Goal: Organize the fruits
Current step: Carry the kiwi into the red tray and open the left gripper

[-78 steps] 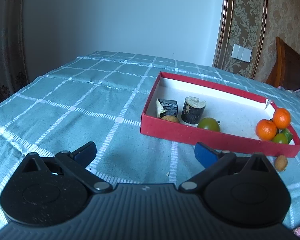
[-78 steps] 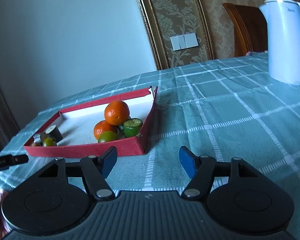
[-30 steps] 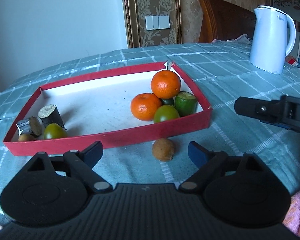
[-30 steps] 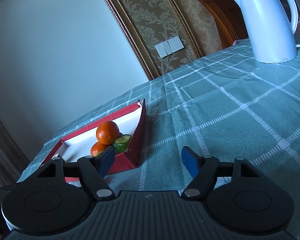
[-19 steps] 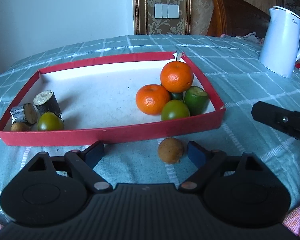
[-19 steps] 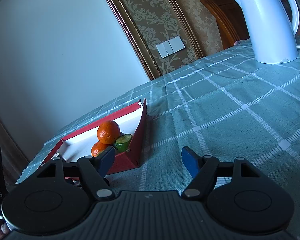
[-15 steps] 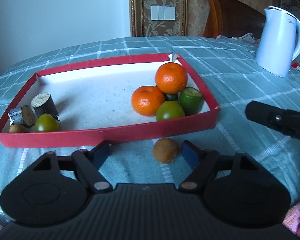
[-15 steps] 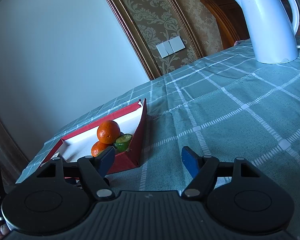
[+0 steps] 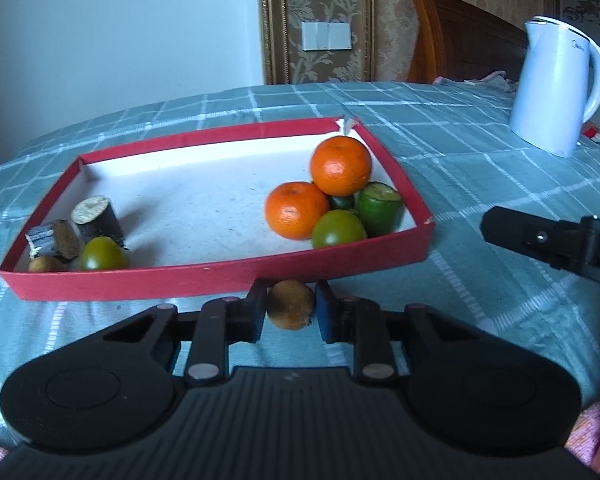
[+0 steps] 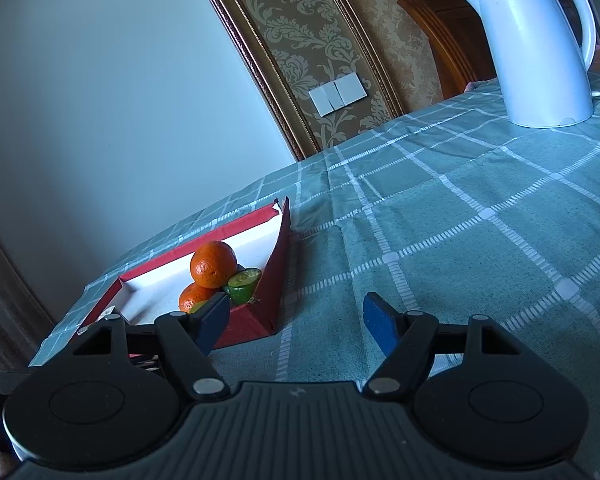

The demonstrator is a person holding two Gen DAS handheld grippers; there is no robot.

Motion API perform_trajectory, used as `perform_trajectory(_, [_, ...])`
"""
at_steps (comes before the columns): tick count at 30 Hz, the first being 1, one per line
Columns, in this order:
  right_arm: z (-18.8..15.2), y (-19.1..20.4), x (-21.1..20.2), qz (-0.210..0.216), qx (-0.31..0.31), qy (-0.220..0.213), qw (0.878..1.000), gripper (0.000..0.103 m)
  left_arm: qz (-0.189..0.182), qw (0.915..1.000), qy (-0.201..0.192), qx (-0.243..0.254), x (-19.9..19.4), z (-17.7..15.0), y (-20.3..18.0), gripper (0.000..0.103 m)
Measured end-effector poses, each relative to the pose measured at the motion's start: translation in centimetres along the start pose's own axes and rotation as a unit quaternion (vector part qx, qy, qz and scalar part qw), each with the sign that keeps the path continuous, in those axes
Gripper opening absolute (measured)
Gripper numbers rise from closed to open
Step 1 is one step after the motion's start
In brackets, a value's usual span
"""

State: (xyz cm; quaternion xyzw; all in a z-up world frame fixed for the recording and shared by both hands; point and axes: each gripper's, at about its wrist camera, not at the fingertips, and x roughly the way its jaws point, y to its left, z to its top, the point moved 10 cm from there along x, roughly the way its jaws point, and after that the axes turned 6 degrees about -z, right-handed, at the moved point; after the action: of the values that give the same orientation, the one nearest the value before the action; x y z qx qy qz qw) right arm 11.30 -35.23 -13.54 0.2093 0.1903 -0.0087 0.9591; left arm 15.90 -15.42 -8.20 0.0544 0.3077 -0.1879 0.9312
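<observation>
A small brown fruit [image 9: 291, 307] lies on the tablecloth just in front of the red tray [image 9: 228, 273]. My left gripper [image 9: 291, 310] is shut on this brown fruit, one finger on each side. The tray holds two oranges [image 9: 340, 165], green fruits [image 9: 339, 229] and a cut green piece [image 9: 380, 208] at its right end, and dark stem pieces [image 9: 96, 214], a green fruit [image 9: 103, 254] and a small brown fruit [image 9: 44, 265] at its left end. My right gripper [image 10: 296, 320] is open and empty, over the cloth right of the tray [image 10: 274, 276].
A white electric kettle [image 9: 556, 88] stands at the far right of the table, also in the right wrist view [image 10: 536, 48]. The right gripper's black body [image 9: 552, 240] shows right of the tray. A wooden headboard [image 9: 460, 36] is behind the table.
My left gripper has moved forward and shut its fingers onto the brown fruit in front of the tray. The right gripper has stayed open and nearly still.
</observation>
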Motion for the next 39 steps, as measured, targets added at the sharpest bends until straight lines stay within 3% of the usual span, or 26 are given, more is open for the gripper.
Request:
perform_trajectory(11, [0.0, -0.1, 0.0, -0.001, 0.0, 0.0, 1.0, 0.073, 0.028, 0.9986, -0.04, 0.02, -3.7, 0.4, 1.4, 0.024])
perform_trajectory(21, [0.0, -0.2, 0.0, -0.003, 0.001, -0.002, 1.0, 0.073, 0.085, 0.9949, -0.048, -0.025, -7.3, -1.4, 9.7, 0.024])
perform_trajectory(25, [0.0, -0.1, 0.0, -0.004, 0.001, -0.001, 1.0, 0.073, 0.101, 0.9922, -0.056, -0.049, -7.8, -0.6, 12.4, 0.024])
perform_trajectory(31, [0.0, -0.1, 0.1, -0.005, 0.002, 0.002, 1.0, 0.073, 0.099, 0.9901, -0.079, -0.059, -6.9, 2.5, 13.8, 0.024])
perform_trajectory(39, [-0.1, -0.1, 0.3, -0.002, 0.002, 0.007, 1.0, 0.074, 0.114, 0.9901, -0.052, -0.064, -2.9, 3.1, 15.0, 0.024])
